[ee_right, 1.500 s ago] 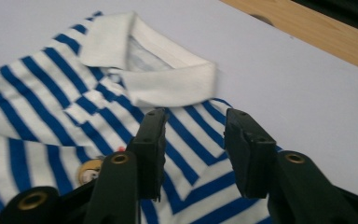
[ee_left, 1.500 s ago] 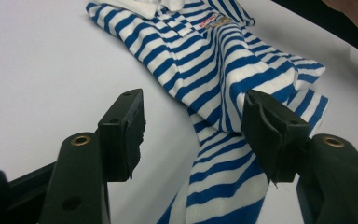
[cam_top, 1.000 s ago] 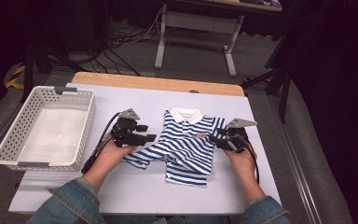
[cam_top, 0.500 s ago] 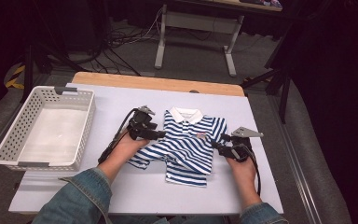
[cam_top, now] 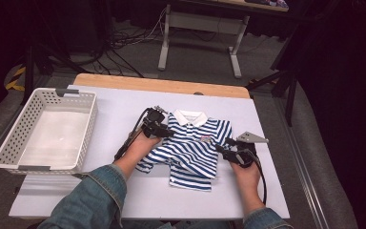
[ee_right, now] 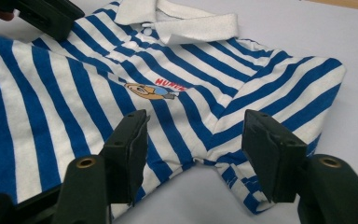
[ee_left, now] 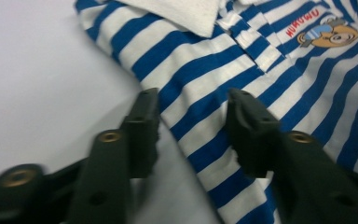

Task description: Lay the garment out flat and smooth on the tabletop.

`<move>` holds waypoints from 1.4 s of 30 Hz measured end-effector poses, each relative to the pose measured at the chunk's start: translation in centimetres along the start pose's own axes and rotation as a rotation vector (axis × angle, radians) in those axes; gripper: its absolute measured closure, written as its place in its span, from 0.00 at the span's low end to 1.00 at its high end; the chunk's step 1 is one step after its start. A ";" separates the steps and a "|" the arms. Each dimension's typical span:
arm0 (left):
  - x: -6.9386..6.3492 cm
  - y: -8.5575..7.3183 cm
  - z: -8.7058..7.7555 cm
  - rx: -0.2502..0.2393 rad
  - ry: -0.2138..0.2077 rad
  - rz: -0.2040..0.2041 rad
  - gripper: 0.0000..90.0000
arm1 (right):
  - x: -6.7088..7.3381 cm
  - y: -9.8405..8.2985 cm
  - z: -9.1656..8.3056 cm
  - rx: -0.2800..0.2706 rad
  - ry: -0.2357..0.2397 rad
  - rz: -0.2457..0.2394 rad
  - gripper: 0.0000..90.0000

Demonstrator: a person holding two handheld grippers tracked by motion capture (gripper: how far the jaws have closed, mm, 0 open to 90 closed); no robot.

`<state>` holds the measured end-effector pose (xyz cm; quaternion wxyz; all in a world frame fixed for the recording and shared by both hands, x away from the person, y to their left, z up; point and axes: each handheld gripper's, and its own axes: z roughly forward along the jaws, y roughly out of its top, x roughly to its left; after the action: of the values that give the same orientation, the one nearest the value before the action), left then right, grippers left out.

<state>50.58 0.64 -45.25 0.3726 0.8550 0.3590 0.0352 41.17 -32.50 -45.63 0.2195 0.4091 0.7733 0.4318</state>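
The shirt (cam_top: 194, 149) has blue and white stripes, a white collar (cam_top: 190, 117) and a small chest picture (ee_right: 150, 91) in brown and blue under red letters. The basket (cam_top: 9, 148) is white, the bench (cam_top: 114, 107) pale grey with a wooden edge.

The high view looked forward and down over the whole counter (cam_top: 124, 109). Both gripper views sat low and close, looking along their fingers; all three shared the striped shirt (cam_top: 193, 150).
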 end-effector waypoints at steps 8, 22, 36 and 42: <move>-2.4 0.9 -0.2 -0.036 0.075 0.130 0.98 | -0.1 -0.1 -0.1 -0.007 -0.006 0.009 0.47; -11.2 1.4 1.9 0.035 -0.013 0.480 0.98 | -1.3 -0.5 -1.2 -0.071 -0.035 0.109 0.47; -9.0 2.0 0.1 -0.045 -0.093 0.334 0.66 | -2.8 -1.3 -2.6 -0.100 -0.164 0.176 0.49; -7.6 2.6 0.3 -0.079 -0.054 0.262 0.64 | -2.8 -1.3 -2.6 -0.106 -0.165 0.174 0.48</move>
<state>46.57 -5.55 -42.17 0.4077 0.8798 0.2327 0.0747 40.36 -36.44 -45.40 0.2652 0.4966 0.6902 0.4546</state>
